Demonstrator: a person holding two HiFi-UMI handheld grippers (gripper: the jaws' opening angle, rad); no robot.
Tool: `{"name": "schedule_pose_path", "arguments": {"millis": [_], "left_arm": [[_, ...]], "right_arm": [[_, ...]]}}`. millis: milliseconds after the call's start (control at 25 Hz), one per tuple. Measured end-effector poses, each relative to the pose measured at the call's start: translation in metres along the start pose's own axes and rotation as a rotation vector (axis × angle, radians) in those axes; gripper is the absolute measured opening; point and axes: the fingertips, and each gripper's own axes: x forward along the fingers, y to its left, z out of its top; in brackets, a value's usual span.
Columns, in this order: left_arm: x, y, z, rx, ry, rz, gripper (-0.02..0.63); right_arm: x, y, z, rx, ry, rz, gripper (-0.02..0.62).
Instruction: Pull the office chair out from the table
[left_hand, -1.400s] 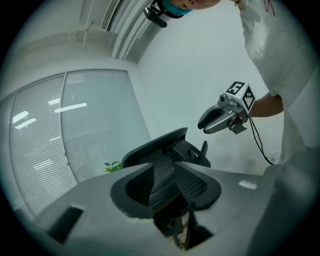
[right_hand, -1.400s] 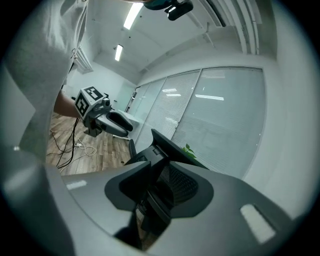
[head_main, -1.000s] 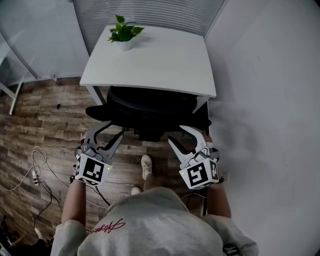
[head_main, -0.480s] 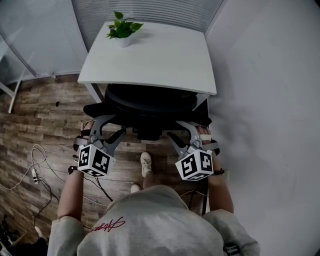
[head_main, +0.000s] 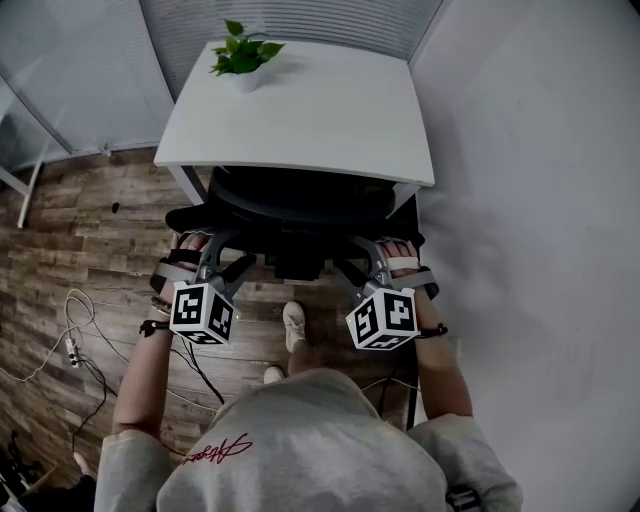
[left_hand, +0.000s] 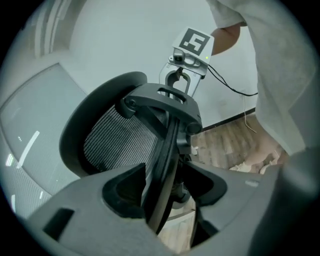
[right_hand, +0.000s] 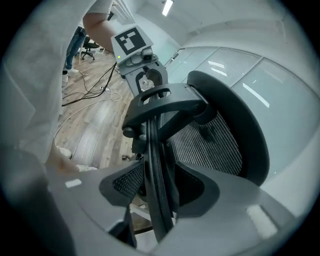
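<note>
A black mesh office chair (head_main: 300, 195) is tucked under the white table (head_main: 300, 110), with its backrest toward me. My left gripper (head_main: 228, 255) is at the left part of the backrest's rear edge, my right gripper (head_main: 358, 258) at the right part. In the left gripper view the backrest rim (left_hand: 165, 150) runs between the open jaws of the left gripper (left_hand: 162, 175), with a gap on each side. The right gripper (right_hand: 160, 172) straddles the rim (right_hand: 156, 150) the same way, open. Each gripper view also shows the other gripper's marker cube across the backrest frame.
A potted plant (head_main: 243, 55) stands at the table's far left corner. A white wall (head_main: 530, 250) runs close along the right, and glass partitions stand behind and to the left. Cables (head_main: 80, 340) trail over the wood floor at left. My shoe (head_main: 292, 328) is below the chair.
Both grippers moved forward and down from behind the chair, rolled, and now have the backrest's rim between their jaws. The jaws stand a little wider. The chair has not moved.
</note>
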Motion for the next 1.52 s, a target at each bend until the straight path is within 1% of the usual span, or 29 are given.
{"name": "schedule_pose_path", "arguments": {"millis": [240,440,560,800,1040,1120,1240,1360,1440,1520], "left_arm": [[0.006,-0.005,-0.007,0.106,0.062,-0.024,0.229],[0.011,-0.005,-0.009,0.205,0.113,-0.033,0.229],[0.016,-0.006,-0.01,0.263,0.148,-0.053,0.229],[0.026,-0.016,-0.007,0.33,0.167,-0.112,0.216],[0.036,-0.025,-0.007,0.331,0.166,-0.154,0.195],[0.039,-0.024,-0.007,0.338,0.168,-0.148,0.19],[0.041,-0.023,-0.005,0.319,0.16,-0.151,0.181],[0.042,-0.02,-0.003,0.302,0.147,-0.115,0.167],[0.043,-0.018,-0.002,0.31,0.145,-0.09,0.156],[0.044,-0.015,-0.001,0.316,0.143,-0.063,0.132]], "right_arm": [[0.011,0.006,-0.005,-0.051,0.039,0.031,0.201],[0.017,0.009,-0.005,-0.077,0.05,0.053,0.201],[0.019,0.013,-0.003,-0.106,0.057,0.075,0.199],[0.024,0.017,-0.003,-0.15,0.079,0.107,0.198],[0.032,0.023,-0.007,-0.153,0.079,0.14,0.195],[0.035,0.024,-0.007,-0.153,0.076,0.148,0.193],[0.039,0.024,-0.008,-0.158,0.08,0.152,0.189],[0.041,0.025,-0.007,-0.163,0.074,0.136,0.172],[0.042,0.023,-0.008,-0.178,0.07,0.118,0.16],[0.043,0.021,-0.009,-0.186,0.069,0.098,0.139]]}}
